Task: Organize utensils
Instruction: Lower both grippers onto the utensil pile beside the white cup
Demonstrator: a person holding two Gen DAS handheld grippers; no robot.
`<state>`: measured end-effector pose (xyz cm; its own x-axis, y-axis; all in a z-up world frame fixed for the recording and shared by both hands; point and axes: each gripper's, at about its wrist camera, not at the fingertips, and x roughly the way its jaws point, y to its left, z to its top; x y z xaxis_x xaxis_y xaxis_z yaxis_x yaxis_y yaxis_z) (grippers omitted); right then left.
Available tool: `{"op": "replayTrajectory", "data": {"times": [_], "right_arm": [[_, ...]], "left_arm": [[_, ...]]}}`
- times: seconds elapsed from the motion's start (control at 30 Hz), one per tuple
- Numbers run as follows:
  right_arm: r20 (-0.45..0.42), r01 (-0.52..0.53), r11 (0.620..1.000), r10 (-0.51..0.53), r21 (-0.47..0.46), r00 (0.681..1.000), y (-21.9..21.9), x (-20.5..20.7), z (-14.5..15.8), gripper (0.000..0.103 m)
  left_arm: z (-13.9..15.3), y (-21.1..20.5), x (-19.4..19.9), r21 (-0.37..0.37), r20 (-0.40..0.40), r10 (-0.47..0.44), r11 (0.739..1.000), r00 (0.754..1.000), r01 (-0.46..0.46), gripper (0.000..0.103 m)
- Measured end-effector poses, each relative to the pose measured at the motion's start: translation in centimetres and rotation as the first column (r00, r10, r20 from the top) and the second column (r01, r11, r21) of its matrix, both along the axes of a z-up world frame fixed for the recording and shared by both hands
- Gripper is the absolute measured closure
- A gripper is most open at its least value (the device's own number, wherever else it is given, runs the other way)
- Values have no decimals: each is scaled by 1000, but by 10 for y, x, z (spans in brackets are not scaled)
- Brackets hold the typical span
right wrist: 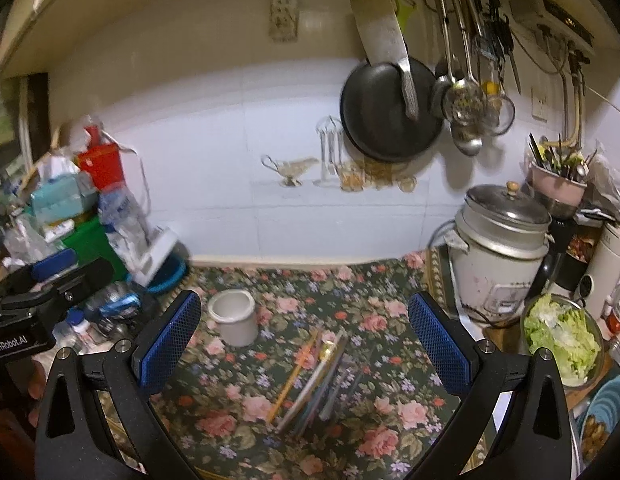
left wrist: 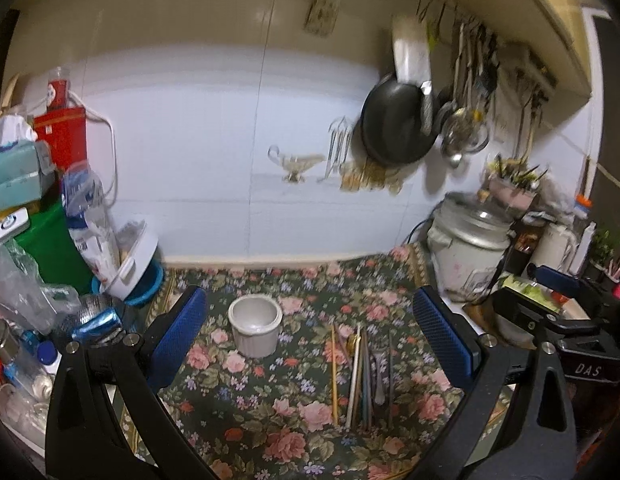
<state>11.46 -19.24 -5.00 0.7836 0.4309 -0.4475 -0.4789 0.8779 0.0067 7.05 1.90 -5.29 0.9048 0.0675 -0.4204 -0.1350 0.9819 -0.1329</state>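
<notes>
Utensils [right wrist: 314, 380], chopsticks and cutlery bundled side by side, lie on the floral cloth [right wrist: 390, 420] low in the frame, long axes running away from the viewer. White ceramic cup [right wrist: 233, 316] stands upright just upper left of them. Right gripper [right wrist: 305, 340] hovers directly over the bundle and looks nearer; left gripper [left wrist: 310, 336] also hovers. Both have fingers spread wide, holding nothing.

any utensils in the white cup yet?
No: the white cup is empty inside, and the utensils lie on the floral cloth beside it.
</notes>
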Motion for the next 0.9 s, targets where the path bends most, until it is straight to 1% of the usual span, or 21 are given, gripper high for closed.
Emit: {"op": "replayTrajectory", "data": {"times": [0.13, 0.3, 0.33, 0.5, 0.57, 0.6, 0.67, 0.73, 0.83, 0.87, 0.9], "right_arm": [[-76, 18, 998, -22, -61, 997, 2, 22, -27, 0], [-169, 34, 992, -55, -124, 984, -3, 48, -59, 0], [-190, 38, 990, -63, -136, 980, -4, 55, -67, 0], [-304, 47, 977, -110, -208, 946, -13, 90, -109, 0], [-344, 50, 973, -127, -225, 930, -16, 104, -125, 1], [-359, 47, 973, -129, -227, 925, -17, 109, -131, 1], [-418, 35, 973, -130, -228, 899, -20, 127, -149, 2], [-466, 27, 975, -130, -221, 875, -22, 141, -162, 5], [-530, 8, 980, -116, -201, 840, -22, 161, -183, 14], [-556, -4, 980, -111, -201, 823, -21, 169, -192, 19], [-568, -10, 979, -110, -204, 816, -20, 173, -198, 25]], "left_arm": [[-25, 0, 25, -9, -72, 19, 1000, 997, -20, 0], [-57, -6, 57, 10, -154, 41, 999, 987, -40, 0], [-64, -8, 64, 18, -173, 49, 999, 984, -46, 2], [-94, -19, 98, 44, -259, 57, 998, 964, -47, 11], [-107, -22, 111, 45, -297, 58, 998, 953, -47, 15], [-115, -23, 119, 46, -320, 59, 998, 946, -47, 18], [-131, -25, 133, 45, -364, 50, 998, 930, -36, 20], [-145, -27, 145, 24, -397, 27, 1000, 917, -19, 20], [-167, -30, 161, -2, -441, 19, 1000, 897, -22, 20], [-173, -30, 166, -6, -450, 17, 1000, 893, -22, 20], [-178, -31, 169, -7, -457, 17, 1000, 889, -22, 20]]}}
